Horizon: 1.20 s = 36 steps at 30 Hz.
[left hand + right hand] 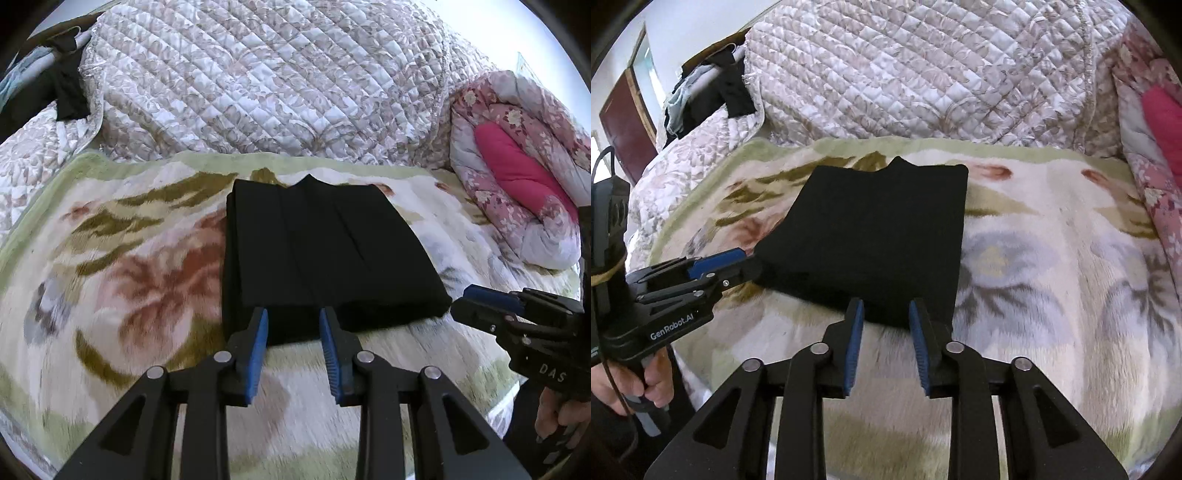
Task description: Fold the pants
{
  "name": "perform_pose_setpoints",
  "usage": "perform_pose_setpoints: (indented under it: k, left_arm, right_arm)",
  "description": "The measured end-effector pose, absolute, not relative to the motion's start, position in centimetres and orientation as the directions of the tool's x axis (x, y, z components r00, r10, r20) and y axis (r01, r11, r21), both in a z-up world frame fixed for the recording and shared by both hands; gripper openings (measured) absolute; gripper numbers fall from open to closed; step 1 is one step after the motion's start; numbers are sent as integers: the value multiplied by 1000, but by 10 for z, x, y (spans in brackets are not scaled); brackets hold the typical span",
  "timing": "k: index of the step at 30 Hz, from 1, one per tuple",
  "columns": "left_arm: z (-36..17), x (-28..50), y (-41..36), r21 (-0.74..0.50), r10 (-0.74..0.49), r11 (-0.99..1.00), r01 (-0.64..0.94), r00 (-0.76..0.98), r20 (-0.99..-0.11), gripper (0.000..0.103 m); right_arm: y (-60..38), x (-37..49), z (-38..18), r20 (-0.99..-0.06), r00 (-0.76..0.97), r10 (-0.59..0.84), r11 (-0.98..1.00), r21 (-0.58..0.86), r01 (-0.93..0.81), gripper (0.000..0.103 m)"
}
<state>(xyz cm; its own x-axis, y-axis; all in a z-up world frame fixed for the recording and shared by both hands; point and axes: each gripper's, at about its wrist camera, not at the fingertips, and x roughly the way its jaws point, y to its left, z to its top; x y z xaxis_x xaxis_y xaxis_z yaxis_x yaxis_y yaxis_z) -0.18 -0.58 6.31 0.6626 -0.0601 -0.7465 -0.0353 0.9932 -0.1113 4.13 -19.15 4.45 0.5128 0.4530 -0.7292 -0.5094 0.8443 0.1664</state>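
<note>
One bed carries one quilted coverlet [266, 77] heaped at the far side, one floral plush blanket [122, 266] spread flat, and one rolled pink-and-white comforter [517, 173] at the right edge. One pair of black pants [325, 251], folded into a compact rectangle, lies flat near the middle of the blanket; a small peak of cloth rises at its far edge. Two hand-held grippers are present. The left gripper [293, 317] sits at the near left part of the folded edge, jaws partly apart, the blue pads [258, 354] clear of the cloth with nothing clamped between them. The right gripper [886, 310] sits at the near right part of the same edge, jaws likewise partly apart and empty. Both point downward toward the near edge. Dark garments [713, 92] on a rail at far left are too shadowed to identify. The person is cut off: only one hand [631, 384] on each grip shows.
</note>
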Motion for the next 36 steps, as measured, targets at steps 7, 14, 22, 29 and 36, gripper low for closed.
perform_pose_setpoints:
  k: [7,14,22,29,36]
  left_arm:
    - [50,-19,-12,-97,-35,993,-66,625,-780,36]
    - [38,-22,-9,-70,-7,994,-78,614,-789,37]
    - [24,-11,-4,-57,11,994,-95,596,-803,38]
    - [15,-10,-3,-66,3,993,-97,584,-812,44]
    - [13,-6,-2,-63,-3,995,-83,585,-811,50]
  right_arm:
    - [-196,23,31,-759,499,418,856,145,-496,45]
    - [-194,21,19,-778,484,401,859,136,-493,45]
    - [-190,32,0,-804,469,366,868,114,-483,45]
    - [-186,33,-3,-801,470,371,861,106,-498,54]
    - [-178,36,-6,-806,471,359,863,95,-496,62]
